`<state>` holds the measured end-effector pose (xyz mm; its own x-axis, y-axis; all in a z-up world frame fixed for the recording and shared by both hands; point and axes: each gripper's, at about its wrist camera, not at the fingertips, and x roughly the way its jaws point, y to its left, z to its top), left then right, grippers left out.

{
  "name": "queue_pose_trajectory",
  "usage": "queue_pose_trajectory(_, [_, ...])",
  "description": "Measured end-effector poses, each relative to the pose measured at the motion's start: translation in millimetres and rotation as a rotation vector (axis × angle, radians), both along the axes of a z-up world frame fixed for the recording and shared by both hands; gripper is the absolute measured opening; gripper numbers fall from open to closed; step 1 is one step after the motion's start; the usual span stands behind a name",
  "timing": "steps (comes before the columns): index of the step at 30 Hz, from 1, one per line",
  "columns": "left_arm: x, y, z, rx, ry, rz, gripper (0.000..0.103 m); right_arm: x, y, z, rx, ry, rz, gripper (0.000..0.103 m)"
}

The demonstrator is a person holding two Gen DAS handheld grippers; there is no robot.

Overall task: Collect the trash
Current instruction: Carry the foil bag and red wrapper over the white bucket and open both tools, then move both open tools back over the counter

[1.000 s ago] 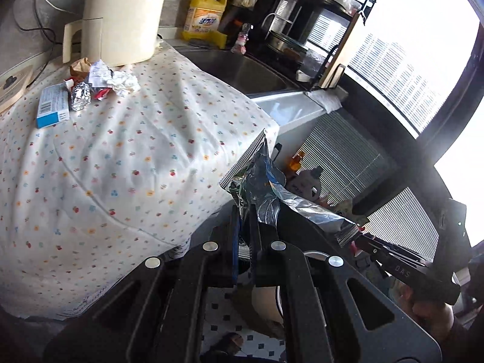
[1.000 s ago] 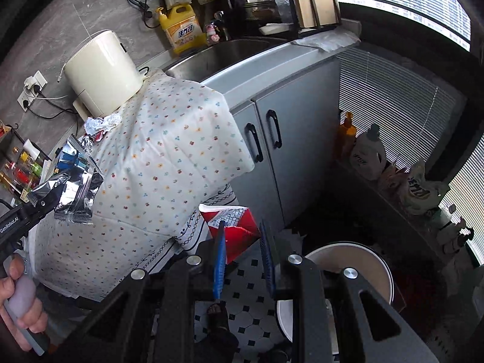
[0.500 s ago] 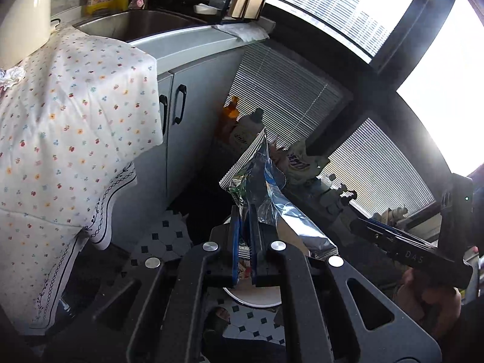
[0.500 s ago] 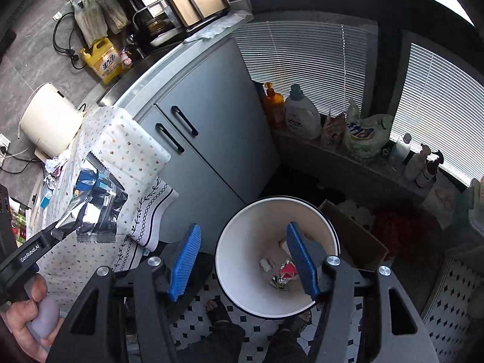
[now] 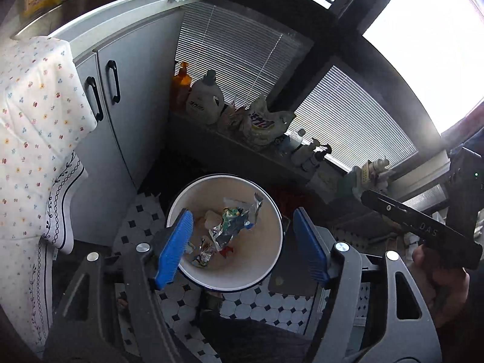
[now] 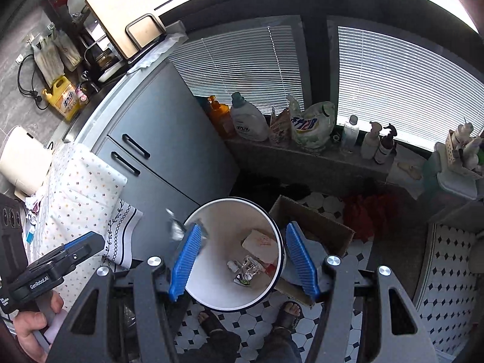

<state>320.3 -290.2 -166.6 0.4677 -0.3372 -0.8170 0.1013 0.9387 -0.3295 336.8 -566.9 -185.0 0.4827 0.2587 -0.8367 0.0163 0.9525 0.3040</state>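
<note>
The left gripper (image 5: 242,242) is opening its jaws over the white bin (image 5: 273,208) — the foil wrapper (image 5: 234,222) it gripped a moment ago now lies inside. The right gripper (image 6: 242,260) hangs released, empty. More trash (image 6: 31,204) waits on the cloth-covered surface (image 6: 81,187).

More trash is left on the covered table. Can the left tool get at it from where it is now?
Probably not without swinging back: the left tool hangs open over the bin, while the trash lies on the table beside it, nothing blocking the way.
</note>
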Motion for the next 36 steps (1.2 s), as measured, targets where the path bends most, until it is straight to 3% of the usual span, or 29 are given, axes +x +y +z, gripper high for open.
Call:
queue_pose_trajectory(3, [-2.1,15.3,9.8,0.022,-0.028,0.029,0.078,4.1,14.3,4.3,-0.001,-0.012,0.024,0.060])
queue_pose_trajectory(5, [-5.3,33.2,16.2,0.020,-0.043,0.068,0.081,7.9,29.1,10.3,-0.004,-0.032,0.048,0.065])
queue_pose_trajectory(7, [-10.0,54.4,23.1,0.026,-0.062,0.112,0.088,10.9,47.0,18.8,-0.017,-0.071,0.065,0.080])
queue_pose_trajectory(16, [-43.1,165.1,54.8,0.061,-0.136,0.358,0.095,28.7,155.3,47.5,-0.010,-0.156,0.206,0.096])
queue_pose_trajectory(26, [-93.3,273.2,77.8,0.053,-0.207,0.579,0.096,26.1,275.6,78.9,-0.018,-0.210,0.379,0.095])
queue_pose_trajectory(36, [-135.5,363.4,88.8,0.022,-0.283,0.708,0.096,0.5,372.5,98.0,0.006,-0.274,0.517,0.094])
